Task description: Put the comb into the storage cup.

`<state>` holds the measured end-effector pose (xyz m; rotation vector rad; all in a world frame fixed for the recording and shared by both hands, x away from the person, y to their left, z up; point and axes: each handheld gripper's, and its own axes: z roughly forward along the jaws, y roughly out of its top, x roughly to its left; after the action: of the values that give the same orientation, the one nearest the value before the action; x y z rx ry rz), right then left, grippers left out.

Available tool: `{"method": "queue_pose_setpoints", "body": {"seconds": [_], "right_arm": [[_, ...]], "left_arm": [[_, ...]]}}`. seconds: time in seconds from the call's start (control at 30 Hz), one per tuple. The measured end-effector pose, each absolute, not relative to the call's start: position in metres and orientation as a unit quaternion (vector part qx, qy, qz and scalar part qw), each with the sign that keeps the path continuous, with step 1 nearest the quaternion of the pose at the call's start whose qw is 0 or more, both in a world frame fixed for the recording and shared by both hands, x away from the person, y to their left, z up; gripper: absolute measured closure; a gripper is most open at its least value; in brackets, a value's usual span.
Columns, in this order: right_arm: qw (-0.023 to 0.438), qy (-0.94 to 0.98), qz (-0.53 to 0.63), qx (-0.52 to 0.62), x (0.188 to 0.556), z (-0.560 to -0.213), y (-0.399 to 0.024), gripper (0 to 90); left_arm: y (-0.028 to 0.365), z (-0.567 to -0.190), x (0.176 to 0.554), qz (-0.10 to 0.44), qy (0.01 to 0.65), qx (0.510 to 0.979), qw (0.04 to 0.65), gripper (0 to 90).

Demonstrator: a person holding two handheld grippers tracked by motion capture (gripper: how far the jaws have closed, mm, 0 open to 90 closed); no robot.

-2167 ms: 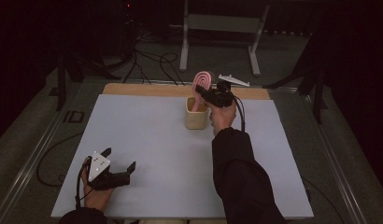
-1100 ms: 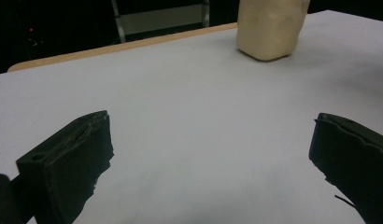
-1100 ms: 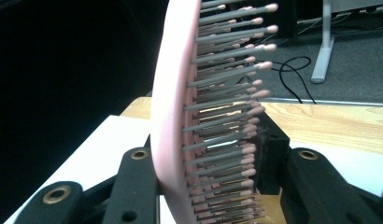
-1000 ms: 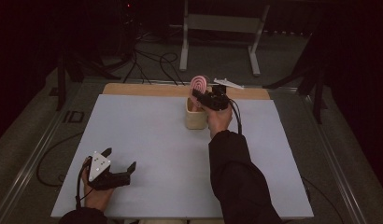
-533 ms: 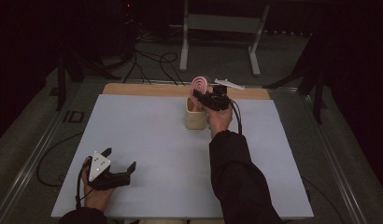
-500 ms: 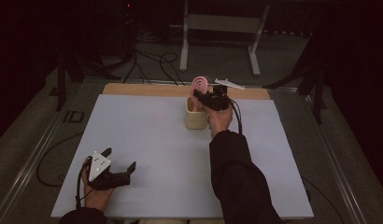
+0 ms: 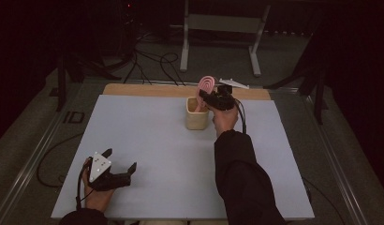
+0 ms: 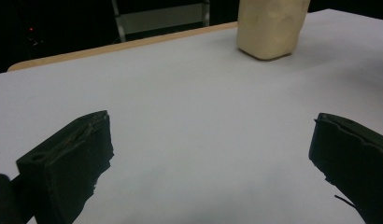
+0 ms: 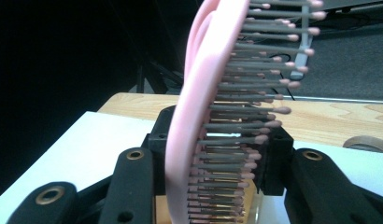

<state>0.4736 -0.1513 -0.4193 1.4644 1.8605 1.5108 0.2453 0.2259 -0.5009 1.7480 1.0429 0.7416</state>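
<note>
Little has moved: right gripper (image 7: 213,97) stays clamped on the pink hairbrush (image 7: 205,85) above the beige cup (image 7: 196,114), at twelve o'clock on the counter (image 7: 157,140). Next probably lowering it inside. Left gripper (image 7: 116,174) rests apart at seven o'clock.

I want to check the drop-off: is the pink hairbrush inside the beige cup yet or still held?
Held, partly in: the right gripper is shut on the pink hairbrush, upright with its lower end in the beige cup.
</note>
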Motion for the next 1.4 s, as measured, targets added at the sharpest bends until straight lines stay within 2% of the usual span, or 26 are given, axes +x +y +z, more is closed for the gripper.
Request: {"method": "queue_pose_setpoints", "body": {"seconds": [0.33, 0.47, 0.7, 0.8, 0.83, 0.87, 1.0, 1.1, 1.4], "right_arm": [[0.185, 0.663, 0.517, 0.51, 0.473, -0.418, -0.154, 52.4], [0.192, 0.667, 0.513, 0.505, 0.473, -0.416, -0.156, 46.2], [0.197, 0.677, 0.498, 0.505, 0.472, -0.415, -0.158, 29.2], [0.194, 0.679, 0.497, 0.504, 0.471, -0.415, -0.159, 27.6], [0.194, 0.679, 0.497, 0.504, 0.471, -0.415, -0.159, 25.5], [0.195, 0.684, 0.493, 0.502, 0.47, -0.413, -0.159, 19.6], [0.201, 0.699, 0.482, 0.489, 0.466, -0.413, -0.158, 13.4], [0.199, 0.703, 0.479, 0.487, 0.464, -0.412, -0.159, 10.0], [0.196, 0.707, 0.488, 0.473, 0.454, -0.409, -0.163, 8.5]], "left_arm": [[0.226, -0.501, 0.245, 0.303, 0.425, 0.712, 0.469, 0.1], [0.226, -0.501, 0.245, 0.303, 0.425, 0.712, 0.469, 0.1], [0.226, -0.501, 0.245, 0.303, 0.426, 0.712, 0.469, 0.2], [0.226, -0.501, 0.245, 0.303, 0.426, 0.712, 0.469, 0.1], [0.226, -0.501, 0.245, 0.303, 0.426, 0.712, 0.469, 0.1], [0.226, -0.5, 0.245, 0.304, 0.426, 0.711, 0.47, 0.1], [0.227, -0.5, 0.245, 0.305, 0.427, 0.709, 0.471, 0.1], [0.226, -0.5, 0.245, 0.305, 0.427, 0.709, 0.471, 0.1], [0.227, -0.499, 0.244, 0.312, 0.429, 0.703, 0.473, 0.0]]}}
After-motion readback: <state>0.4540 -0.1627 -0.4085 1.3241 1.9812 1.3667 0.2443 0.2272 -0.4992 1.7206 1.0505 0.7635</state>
